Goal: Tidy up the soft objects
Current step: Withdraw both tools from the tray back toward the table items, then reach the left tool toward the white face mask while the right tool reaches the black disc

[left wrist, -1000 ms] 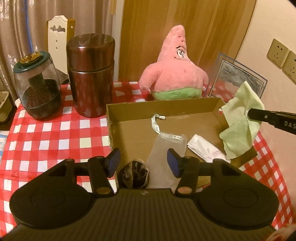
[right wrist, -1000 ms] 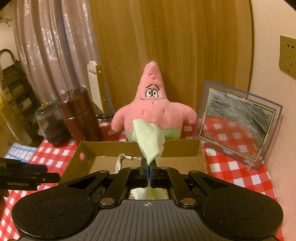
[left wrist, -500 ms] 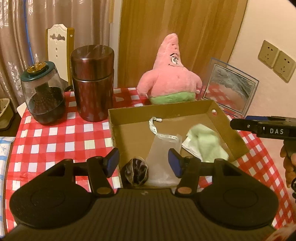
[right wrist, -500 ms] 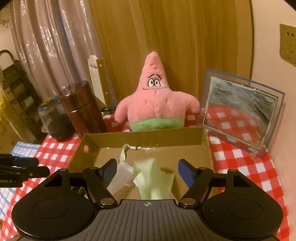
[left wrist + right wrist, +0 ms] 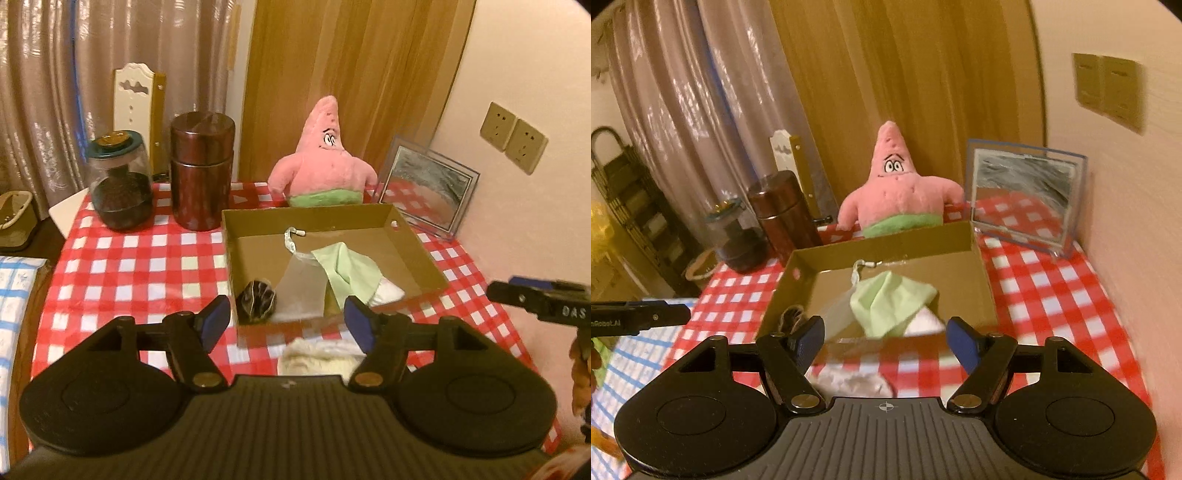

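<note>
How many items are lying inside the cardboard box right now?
4: green cloth at centre, mesh pouch left of it, white bundle under the cloth's right edge, dark round item in the near-left corner. More may hide beneath.

Table under red-and-white checked cloth [image 5: 140, 266], bearing open cardboard box [image 5: 424, 254], pink star plush [image 5: 325, 166] behind it, brown canister [image 5: 202, 170], glass jar [image 5: 120, 181], framed picture [image 5: 428, 188], white fluffy item [image 5: 317, 360] before box
</note>
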`<state>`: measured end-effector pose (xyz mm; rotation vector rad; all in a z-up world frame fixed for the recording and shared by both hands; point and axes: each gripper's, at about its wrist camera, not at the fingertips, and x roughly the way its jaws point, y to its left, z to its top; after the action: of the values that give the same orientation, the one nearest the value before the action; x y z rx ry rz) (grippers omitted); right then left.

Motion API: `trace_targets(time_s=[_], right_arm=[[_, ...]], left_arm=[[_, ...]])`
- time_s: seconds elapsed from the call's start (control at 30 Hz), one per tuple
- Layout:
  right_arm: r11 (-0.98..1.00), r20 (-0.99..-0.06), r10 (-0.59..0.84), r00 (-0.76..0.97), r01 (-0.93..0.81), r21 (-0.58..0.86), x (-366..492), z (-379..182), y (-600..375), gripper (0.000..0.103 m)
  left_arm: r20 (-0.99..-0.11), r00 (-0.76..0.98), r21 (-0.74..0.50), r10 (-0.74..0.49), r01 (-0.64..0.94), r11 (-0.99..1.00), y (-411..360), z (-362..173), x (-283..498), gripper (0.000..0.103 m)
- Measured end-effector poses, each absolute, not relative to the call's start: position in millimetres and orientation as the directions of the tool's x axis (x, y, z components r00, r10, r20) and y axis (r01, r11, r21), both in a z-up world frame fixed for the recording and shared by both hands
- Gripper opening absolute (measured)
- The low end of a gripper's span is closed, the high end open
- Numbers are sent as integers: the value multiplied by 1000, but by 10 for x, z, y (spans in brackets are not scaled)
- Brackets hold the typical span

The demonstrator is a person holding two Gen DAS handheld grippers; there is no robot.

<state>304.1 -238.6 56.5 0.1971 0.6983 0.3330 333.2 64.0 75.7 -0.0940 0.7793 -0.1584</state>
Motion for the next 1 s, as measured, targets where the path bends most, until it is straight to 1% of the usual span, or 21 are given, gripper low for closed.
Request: trace_targets(time_s=[0.1, 0.43, 0.63, 0.7, 1.0], right_arm=[[925, -583, 369, 724, -228, 302, 2721, 637, -2430, 73], [928, -562, 369, 740, -258, 269, 1824, 787, -2316, 73], [935, -567, 354, 744, -272, 227, 1384, 737, -2220, 73], [938, -574, 347, 742, -273, 214, 1277, 707, -2206, 73], [933, -586, 358, 727, -266, 241, 998, 636, -2233, 73]], left_arm=[[-683, 711, -145, -168, 93, 985, 628, 859, 3047, 68], [-651, 751, -127, -112, 38, 991, 556, 1089, 2188, 70], [-664, 744, -119, -79, -1, 993, 445, 1000, 1726, 70], [-673, 735, -134, -80, -15, 991, 413, 936, 1612, 70], [-695, 717, -123, -62, -33, 992, 325, 783, 1205, 70]])
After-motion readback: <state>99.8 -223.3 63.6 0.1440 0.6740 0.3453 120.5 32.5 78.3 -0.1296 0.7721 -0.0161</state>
